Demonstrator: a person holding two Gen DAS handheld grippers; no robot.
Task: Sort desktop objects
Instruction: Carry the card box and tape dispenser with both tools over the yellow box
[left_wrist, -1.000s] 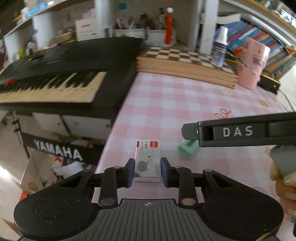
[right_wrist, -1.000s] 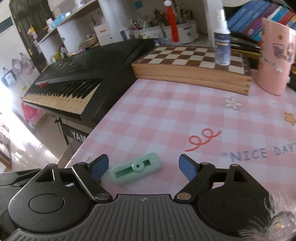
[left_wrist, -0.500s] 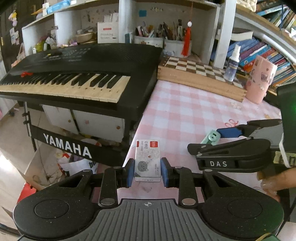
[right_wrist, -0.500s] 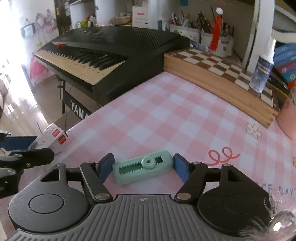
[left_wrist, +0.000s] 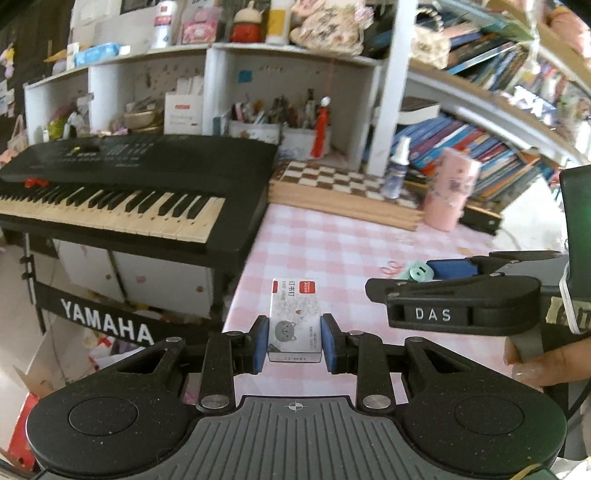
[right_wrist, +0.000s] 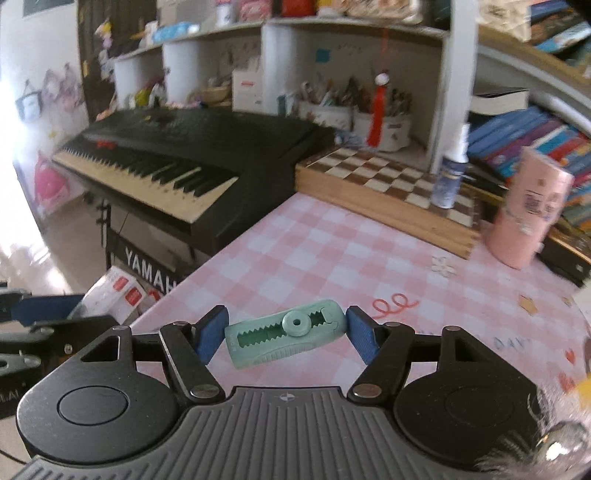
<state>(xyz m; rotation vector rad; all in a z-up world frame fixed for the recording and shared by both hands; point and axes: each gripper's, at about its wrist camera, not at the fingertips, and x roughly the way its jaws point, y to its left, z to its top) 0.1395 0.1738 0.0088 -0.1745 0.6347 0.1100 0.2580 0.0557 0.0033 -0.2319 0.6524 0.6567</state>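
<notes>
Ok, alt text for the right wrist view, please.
The right gripper holds a mint-green toothed clip end to end between its blue fingers, lifted above a pink checked tablecloth. Behind are a black keyboard, a chessboard and a pink cup.

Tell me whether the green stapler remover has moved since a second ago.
Yes. The green stapler remover, then lying flat on the pink checked tablecloth, is now clamped in the right gripper and lifted above it, tilted.

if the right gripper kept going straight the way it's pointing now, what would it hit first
Probably the pink checked tablecloth: the right gripper, holding the mint-green toothed plastic clip, tilts down at bare cloth, well short of the wooden chessboard box. Depth is uncertain.
</notes>
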